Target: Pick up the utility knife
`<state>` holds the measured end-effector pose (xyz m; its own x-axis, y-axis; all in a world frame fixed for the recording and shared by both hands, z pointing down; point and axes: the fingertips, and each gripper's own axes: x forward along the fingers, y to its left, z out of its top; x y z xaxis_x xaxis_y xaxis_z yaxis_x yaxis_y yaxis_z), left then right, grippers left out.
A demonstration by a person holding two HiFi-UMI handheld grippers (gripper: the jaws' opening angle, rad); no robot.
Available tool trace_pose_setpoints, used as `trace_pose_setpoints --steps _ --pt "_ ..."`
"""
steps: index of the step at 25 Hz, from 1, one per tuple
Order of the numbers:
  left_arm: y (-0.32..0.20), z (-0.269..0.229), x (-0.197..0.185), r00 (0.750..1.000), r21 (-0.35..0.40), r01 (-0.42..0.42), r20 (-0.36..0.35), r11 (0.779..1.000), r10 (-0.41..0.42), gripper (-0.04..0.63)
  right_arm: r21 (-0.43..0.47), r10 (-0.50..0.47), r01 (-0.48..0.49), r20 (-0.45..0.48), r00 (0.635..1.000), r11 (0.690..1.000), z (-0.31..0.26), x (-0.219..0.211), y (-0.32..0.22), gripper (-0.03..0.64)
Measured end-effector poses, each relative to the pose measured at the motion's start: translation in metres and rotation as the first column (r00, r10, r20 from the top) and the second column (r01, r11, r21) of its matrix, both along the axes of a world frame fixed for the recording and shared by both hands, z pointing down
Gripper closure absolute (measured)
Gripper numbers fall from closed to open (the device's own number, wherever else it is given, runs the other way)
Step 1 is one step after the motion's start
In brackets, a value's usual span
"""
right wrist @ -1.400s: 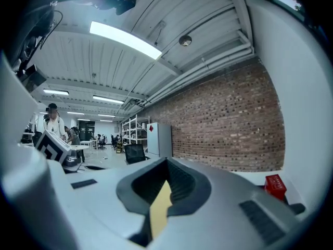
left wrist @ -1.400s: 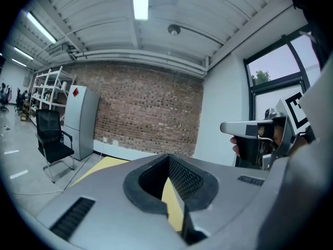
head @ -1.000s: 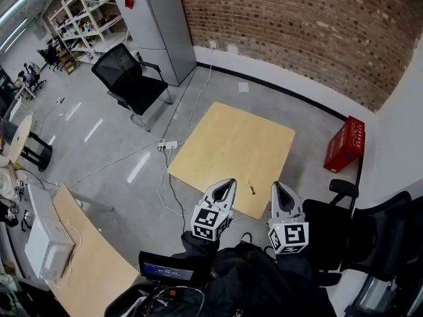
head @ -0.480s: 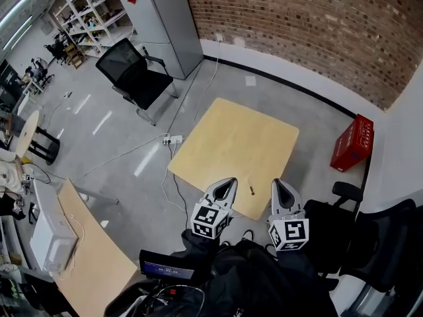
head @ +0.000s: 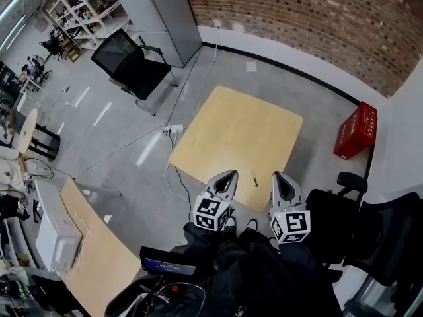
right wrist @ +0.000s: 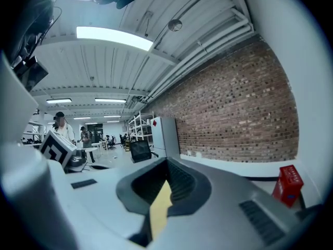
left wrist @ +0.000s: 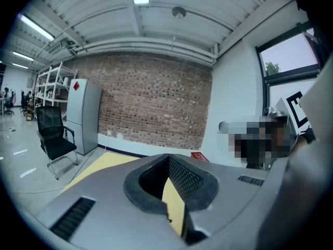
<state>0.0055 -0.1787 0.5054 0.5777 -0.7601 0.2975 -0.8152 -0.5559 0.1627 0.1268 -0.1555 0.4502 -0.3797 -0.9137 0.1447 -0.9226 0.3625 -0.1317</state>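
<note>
The utility knife (head: 255, 179), small and slim with a yellowish handle, lies near the front edge of the square light-wood table (head: 234, 134). In the head view it shows between my two grippers, untouched. My left gripper (head: 229, 176) hovers just left of the knife, jaws together and empty. My right gripper (head: 277, 176) hovers just right of it, also shut and empty. In the left gripper view the left gripper (left wrist: 169, 163) points toward the table (left wrist: 112, 163). In the right gripper view only a sliver of table shows behind the right gripper (right wrist: 166, 166).
A red crate (head: 355, 131) stands on the floor right of the table. A power strip with cables (head: 173, 129) lies at the table's left. A black office chair (head: 129, 65) and grey cabinet (head: 165, 12) stand at the back left. More black chairs (head: 390, 236) are at the right.
Both grippers have sunk a little toward the table's front edge. The head view has shifted slightly. The knife has not moved and both jaws stay together.
</note>
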Motion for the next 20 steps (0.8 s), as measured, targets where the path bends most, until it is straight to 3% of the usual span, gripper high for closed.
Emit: trace_pose_setpoints --steps 12,20 --pt "-0.016 0.062 -0.025 0.999 -0.106 0.009 0.044 0.994 -0.004 0.598 -0.133 -0.015 0.005 -0.072 0.997 0.991 0.060 -0.014 -0.017 0.612" --pt "-0.012 0.127 -0.050 0.995 -0.229 0.041 0.099 0.973 -0.019 0.598 -0.267 -0.037 0.010 -0.097 0.995 0.964 0.128 -0.019 -0.022 0.612"
